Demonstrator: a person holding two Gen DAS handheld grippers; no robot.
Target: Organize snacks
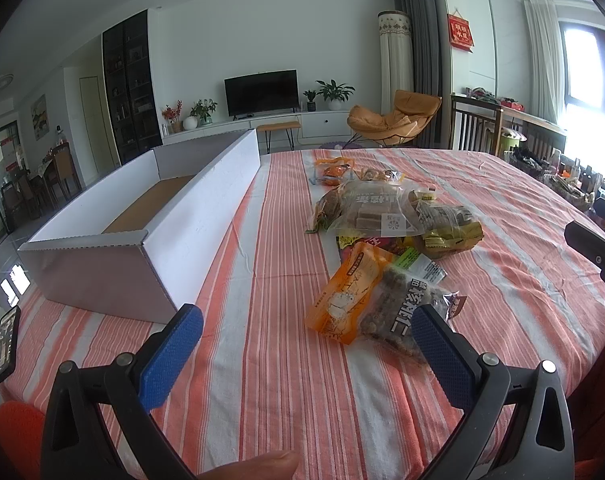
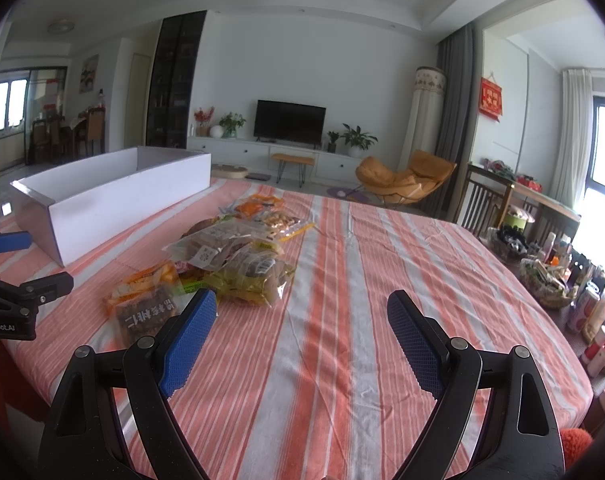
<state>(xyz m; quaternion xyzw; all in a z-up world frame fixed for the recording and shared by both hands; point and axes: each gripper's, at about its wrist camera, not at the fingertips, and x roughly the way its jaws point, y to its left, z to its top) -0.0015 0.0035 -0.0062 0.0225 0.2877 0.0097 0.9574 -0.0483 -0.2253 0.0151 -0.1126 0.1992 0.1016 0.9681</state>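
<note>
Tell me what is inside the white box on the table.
The white box shows only a bare brown cardboard floor; no snacks appear in it. Its near end is hidden behind the front wall.

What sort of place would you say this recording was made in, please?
Most likely a home living room: a television on a low white cabinet, an orange lounge chair, and a table with a striped cloth holding snack packets.

Striped table (image 1: pixel 286 380): white box (image 1: pixel 198 216), snack packets (image 1: pixel 386 216), phone (image 1: pixel 6 344).
</note>
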